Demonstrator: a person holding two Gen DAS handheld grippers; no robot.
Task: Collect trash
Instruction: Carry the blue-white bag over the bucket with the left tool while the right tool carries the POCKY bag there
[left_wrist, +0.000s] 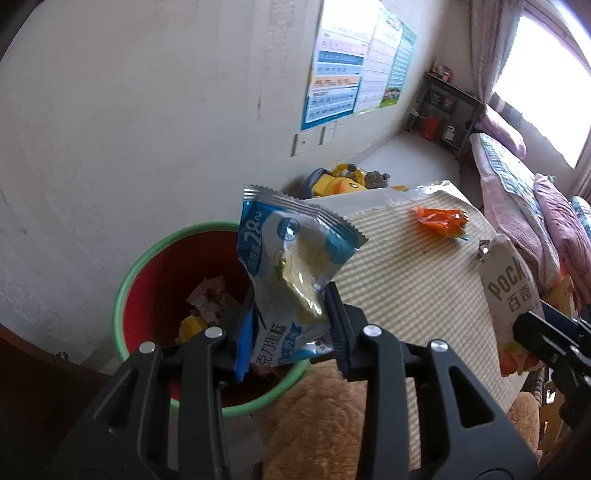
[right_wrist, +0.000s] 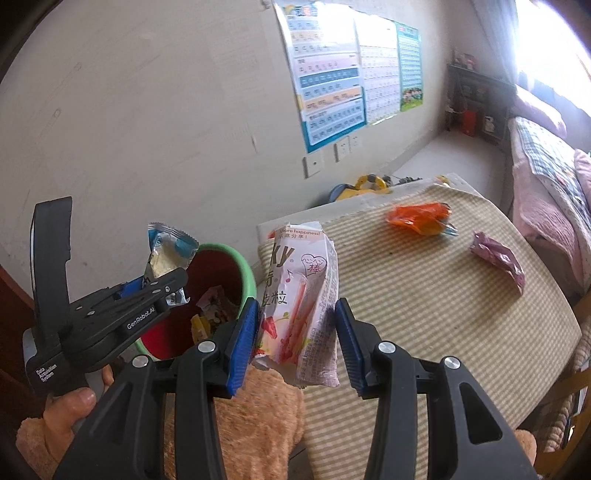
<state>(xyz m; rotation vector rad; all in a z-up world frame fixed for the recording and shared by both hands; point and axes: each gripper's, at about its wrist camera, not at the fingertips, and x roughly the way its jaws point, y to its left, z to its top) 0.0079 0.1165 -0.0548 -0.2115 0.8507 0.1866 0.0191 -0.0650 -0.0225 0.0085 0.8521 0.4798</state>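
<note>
1. A blue-and-white crinkled foil snack wrapper (left_wrist: 291, 269) is clamped in the left gripper (left_wrist: 291, 325), above the red, green-rimmed plastic bin (left_wrist: 147, 258).
2. A white-and-pink Pocky carton (right_wrist: 303, 295) is clamped in the right gripper (right_wrist: 297, 332).
3. An orange crumpled wrapper (right_wrist: 417, 218) is seen on the striped tabletop (right_wrist: 443, 314), at one o'clock.

"28" on blue wrapper (left_wrist: 291, 273); "POCK" on box (left_wrist: 508, 291); "GenRobot.AI" on left gripper (right_wrist: 168, 286).

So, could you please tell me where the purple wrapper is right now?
In the right wrist view, the purple wrapper lies on the striped cloth at the right, just right of and below the orange wrapper, towards the bed.
</note>
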